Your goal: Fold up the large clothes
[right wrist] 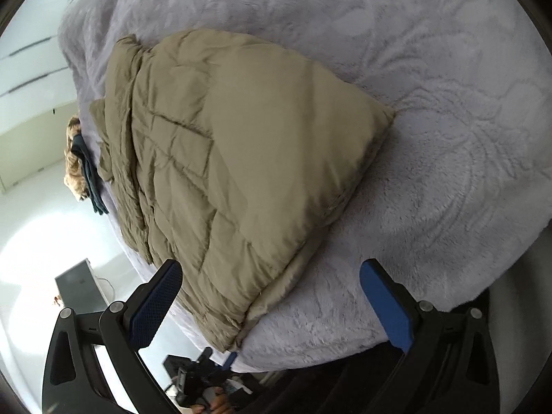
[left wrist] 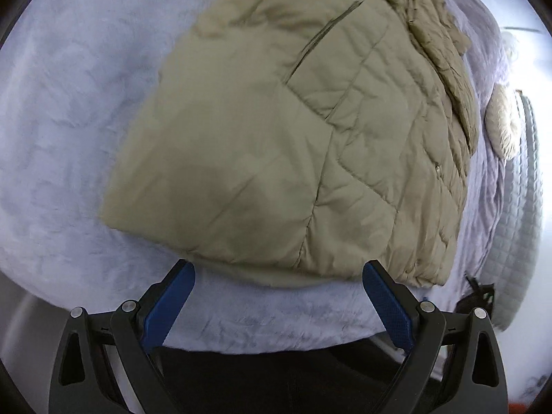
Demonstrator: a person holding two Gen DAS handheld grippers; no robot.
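A khaki quilted puffer jacket (left wrist: 286,131) lies folded into a thick block on a pale lilac plush blanket (left wrist: 62,131). My left gripper (left wrist: 277,269) hangs open just short of the jacket's near hem, its blue pads (left wrist: 170,302) holding nothing. In the right wrist view the same jacket (right wrist: 234,158) stretches away from the bed's front edge. My right gripper (right wrist: 270,269) is open above the jacket's near corner and the blanket (right wrist: 448,110), with nothing between its fingers.
A tan furry piece (left wrist: 502,127) lies at the bed's far side beside a grey quilted cover (left wrist: 524,214). A dark green cloth (right wrist: 88,176) hangs over the bed's left edge. Below that edge are the white floor, a grey box (right wrist: 77,286), and a hand on the other gripper (right wrist: 203,386).
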